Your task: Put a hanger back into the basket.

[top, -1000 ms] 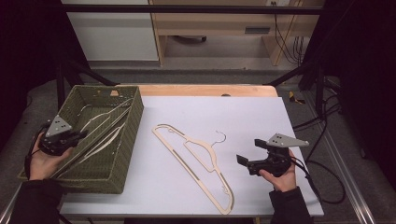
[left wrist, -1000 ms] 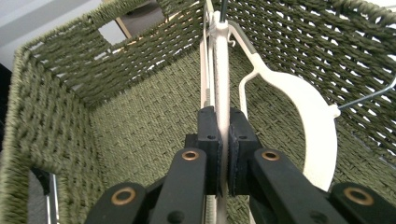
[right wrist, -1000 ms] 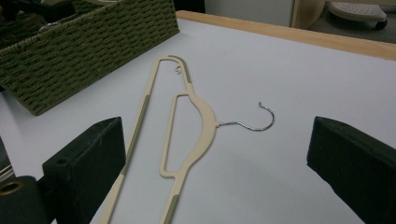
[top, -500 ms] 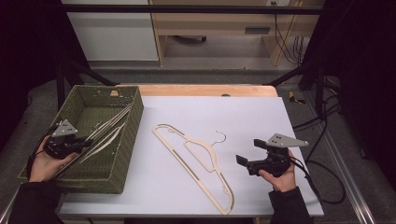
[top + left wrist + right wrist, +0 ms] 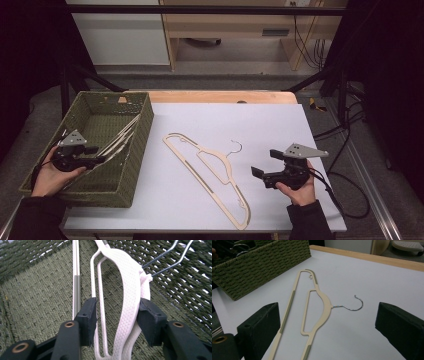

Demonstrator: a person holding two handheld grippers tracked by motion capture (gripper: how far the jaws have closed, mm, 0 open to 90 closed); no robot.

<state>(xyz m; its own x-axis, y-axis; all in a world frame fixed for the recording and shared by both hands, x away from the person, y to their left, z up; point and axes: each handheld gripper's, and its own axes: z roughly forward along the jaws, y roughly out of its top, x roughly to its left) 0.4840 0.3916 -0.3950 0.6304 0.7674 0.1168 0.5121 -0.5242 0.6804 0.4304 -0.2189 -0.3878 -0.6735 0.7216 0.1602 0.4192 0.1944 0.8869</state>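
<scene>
1. The left claw point(image 5: 97, 160) is seen at the lower left of the high view, held inside the green woven basket point(image 5: 131, 165).
2. Its jaws have just been opening; in the left gripper view they stand partly apart with the cream hangers point(image 5: 130, 302) between them, and the pads are not seen pressing on the plastic.
3. The hangers in the basket are seen leaning against its right wall, wire hooks toward the upper right of the left gripper view.
4. The right claw point(image 5: 257, 172) is held wide open at the lower right of the high view, gripping nothing.
5. Another cream hanger point(image 5: 210, 175) lies flat on the white surface point(image 5: 280, 125), between basket and right claw.
</scene>
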